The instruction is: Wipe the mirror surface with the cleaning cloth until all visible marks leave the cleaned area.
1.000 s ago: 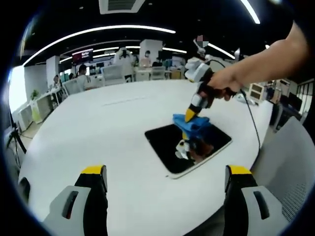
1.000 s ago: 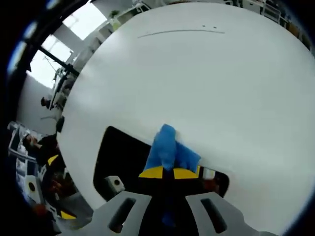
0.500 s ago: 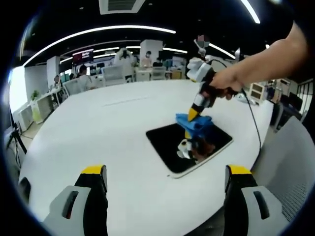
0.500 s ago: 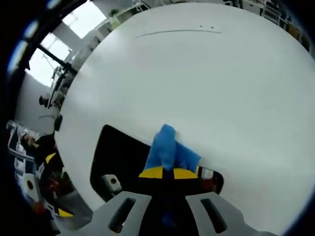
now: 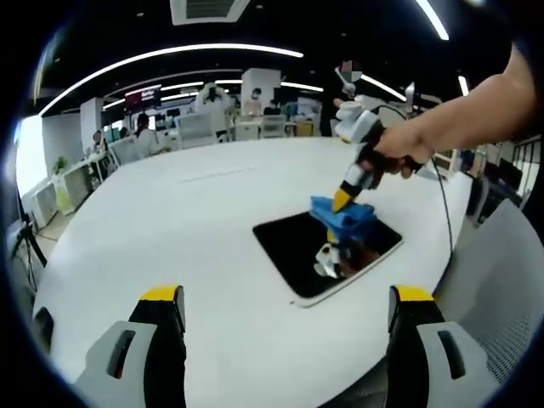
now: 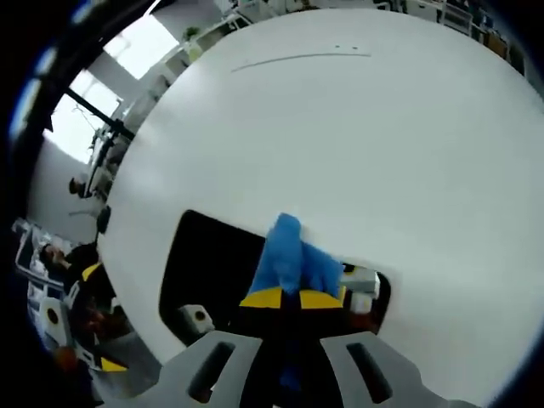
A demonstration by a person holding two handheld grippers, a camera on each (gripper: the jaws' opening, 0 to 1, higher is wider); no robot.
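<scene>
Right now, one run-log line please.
right gripper: shut on blue cloth | cloth on mirror | left gripper: open, hovering over table

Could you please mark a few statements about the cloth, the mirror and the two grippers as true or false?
1. The right gripper holds the blue cloth. True.
2. The cloth lies on the bare table, away from the mirror. False: it is pressed on the mirror, near its far edge in the left gripper view.
3. The left gripper is shut on a spray bottle. False: its jaws stand wide apart and hold nothing.
4. The mirror lies flat on the white table. True.
5. The cloth is red. False: it is blue.
</scene>
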